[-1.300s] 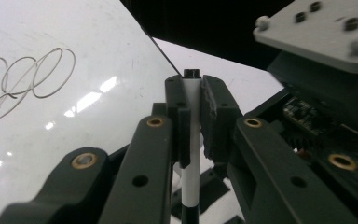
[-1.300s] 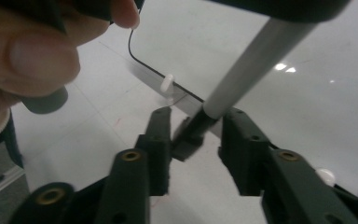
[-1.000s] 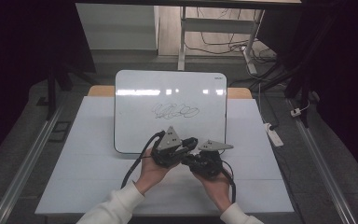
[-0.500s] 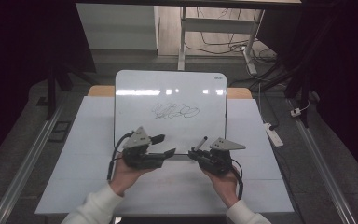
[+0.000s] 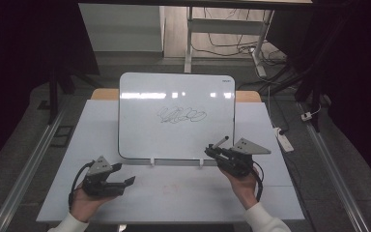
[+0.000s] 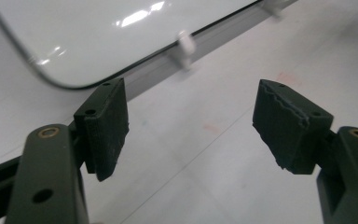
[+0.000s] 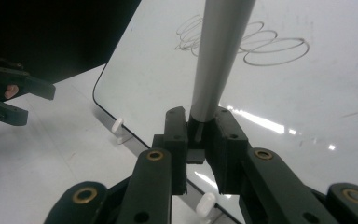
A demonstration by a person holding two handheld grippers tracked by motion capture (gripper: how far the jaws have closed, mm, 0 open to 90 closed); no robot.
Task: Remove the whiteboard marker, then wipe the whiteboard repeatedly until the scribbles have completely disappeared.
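Observation:
A white board [image 5: 174, 116] stands propped at the back of the table, with a black scribble [image 5: 181, 116] at its middle. My right gripper [image 5: 213, 151] is shut on a grey marker [image 5: 221, 142] near the board's lower right corner. In the right gripper view the marker [image 7: 216, 60] rises from the closed pads [image 7: 177, 135] toward the scribble [image 7: 261, 44]. My left gripper [image 5: 124, 174] lies low at the table's front left. Its jaws have just been opening and stand wide apart with nothing between the pads [image 6: 105, 126].
The white table [image 5: 174, 193] has bare room between the two hands. Two small white clips [image 6: 184, 44] hold the board's lower edge. A white power strip [image 5: 285, 141] lies at the table's right edge. Desk legs and cables stand behind the board.
The grippers were together at the front centre. The left one has swung out to the left and down, its jaws opening. The right one has shifted slightly right with the marker.

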